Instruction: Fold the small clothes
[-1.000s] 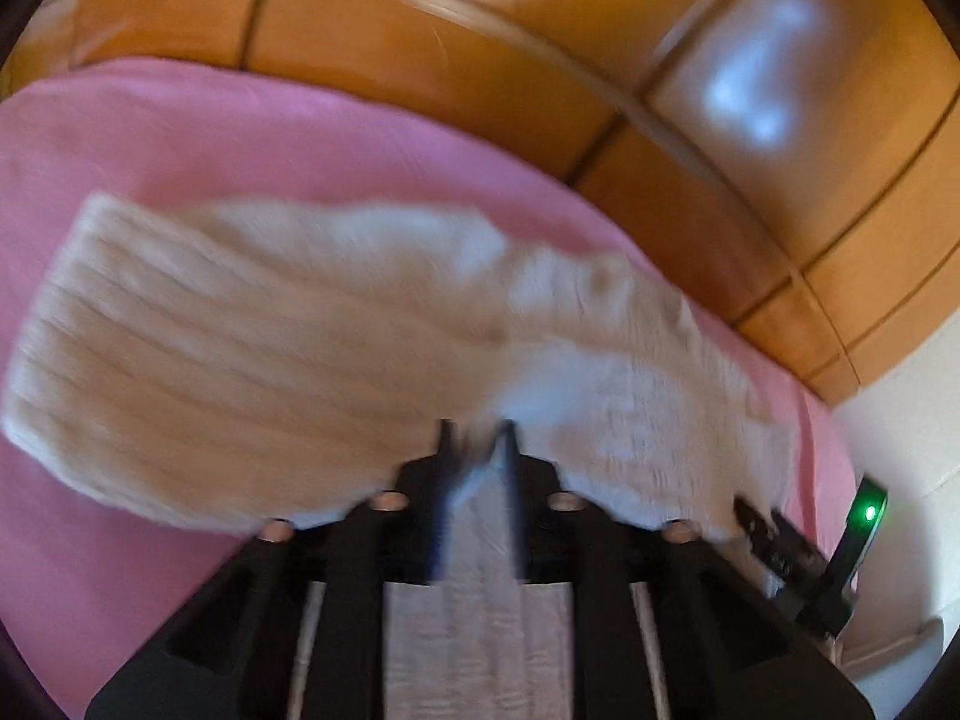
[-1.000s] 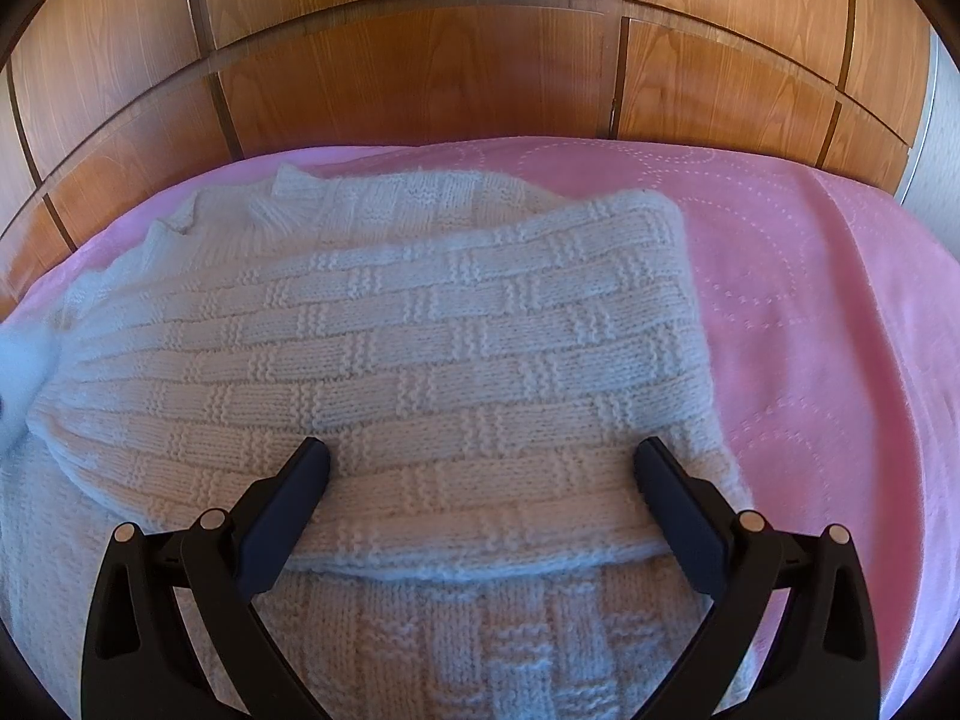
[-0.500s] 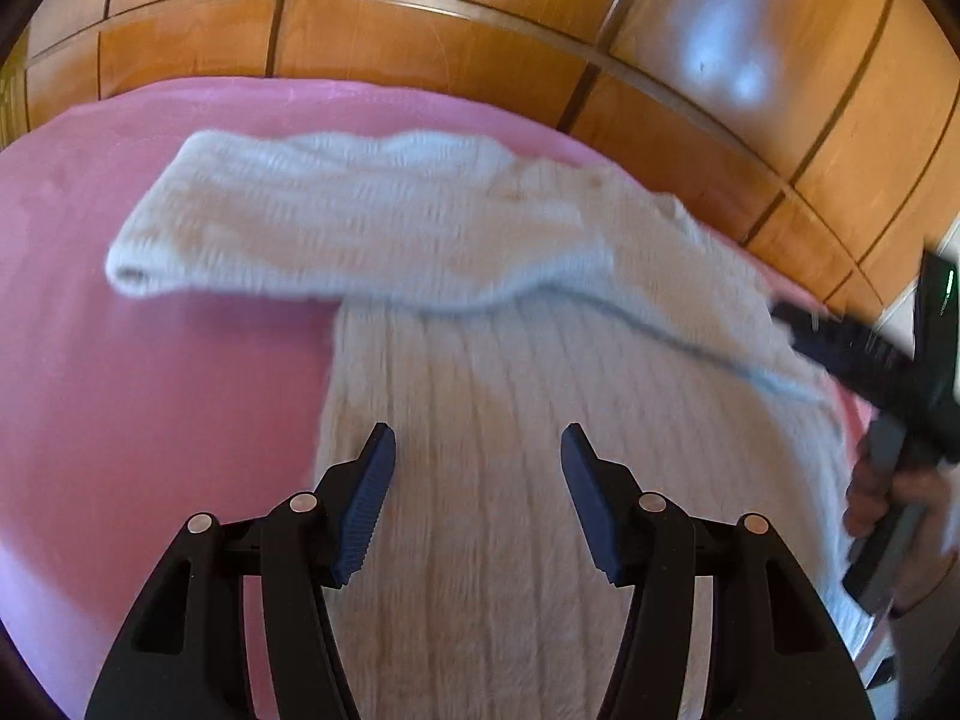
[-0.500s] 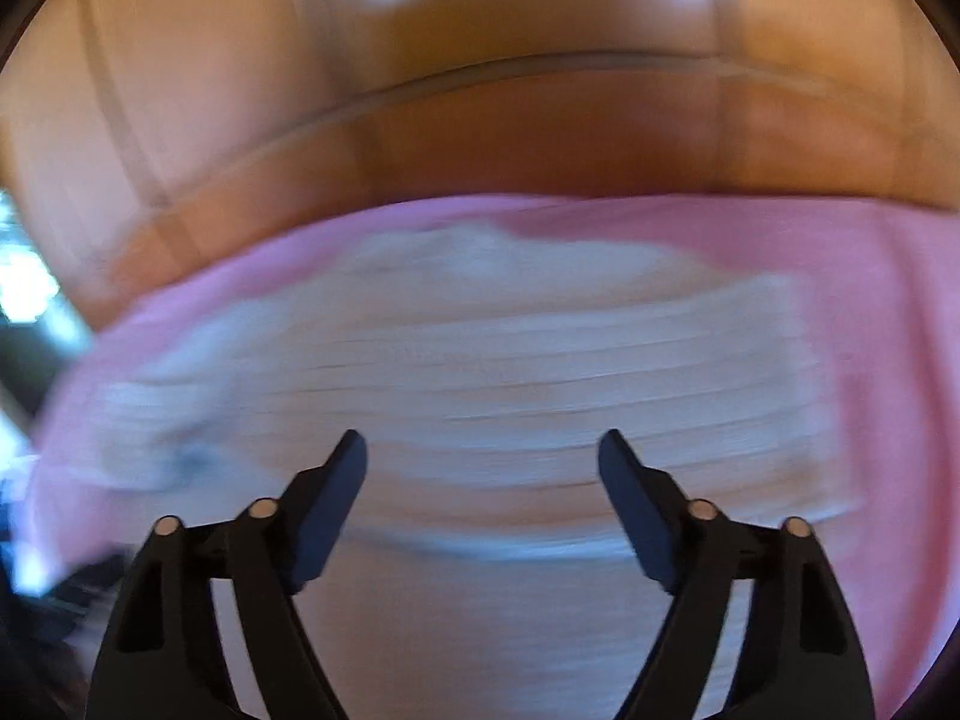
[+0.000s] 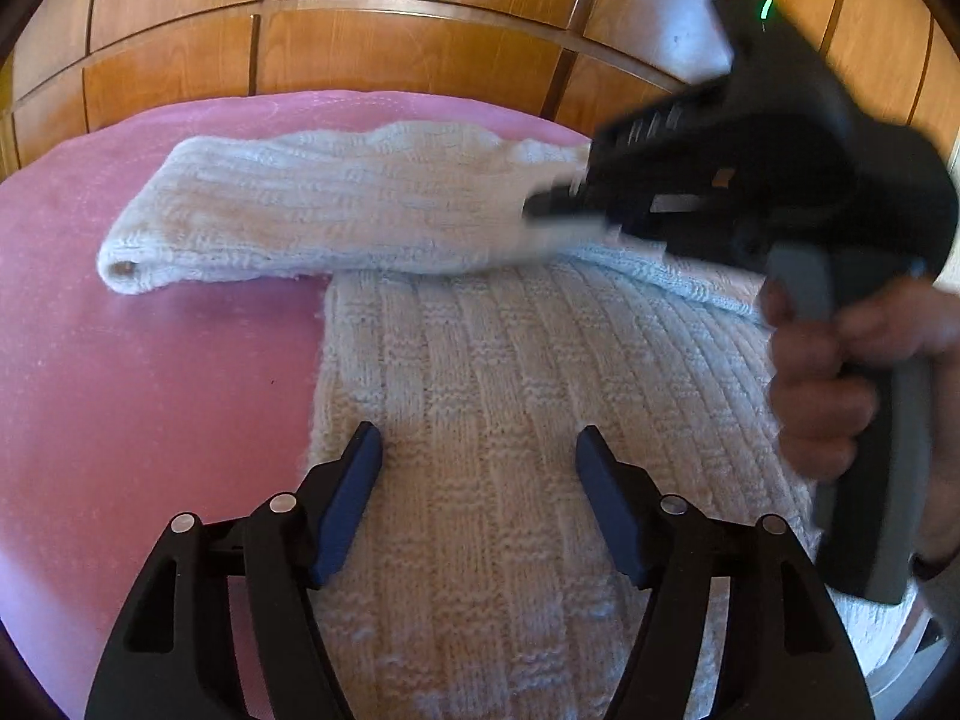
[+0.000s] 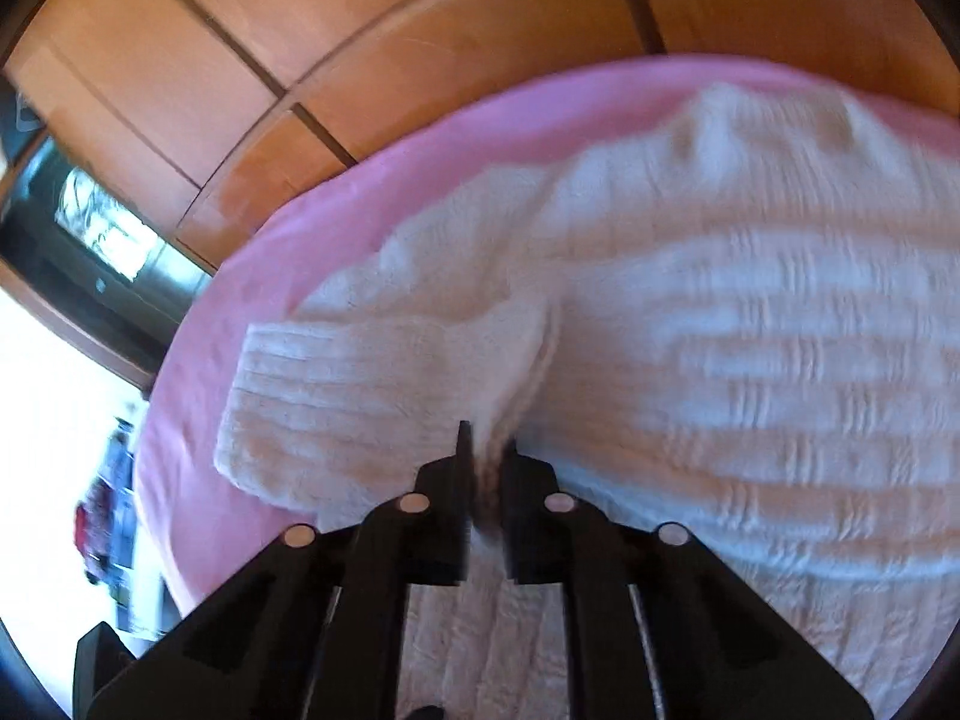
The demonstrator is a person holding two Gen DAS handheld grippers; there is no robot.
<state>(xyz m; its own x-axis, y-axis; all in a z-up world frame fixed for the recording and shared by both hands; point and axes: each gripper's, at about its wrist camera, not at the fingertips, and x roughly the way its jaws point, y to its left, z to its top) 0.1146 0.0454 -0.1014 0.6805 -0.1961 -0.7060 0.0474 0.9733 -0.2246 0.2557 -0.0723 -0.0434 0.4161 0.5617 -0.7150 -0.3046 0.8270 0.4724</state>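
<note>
A cream knitted sweater lies flat on a pink blanket, with one sleeve stretched out to the left. My left gripper hovers low over the sweater's body. Its jaws are opening and the pads press on nothing. My right gripper reaches in from the right, held by a hand, its tips at the sleeve's shoulder end. In the right wrist view the right gripper is shut on a raised fold of the sleeve, beside the sweater body.
Wooden panels rise behind the blanket's far edge. Bare pink blanket extends left of the sweater. A dark framed opening and bright blurred room show at the far left of the right wrist view.
The left gripper let go of the knit and spread its jaws. The right gripper swung left from the folded body to the sleeve and went from wide open to pinched on it.
</note>
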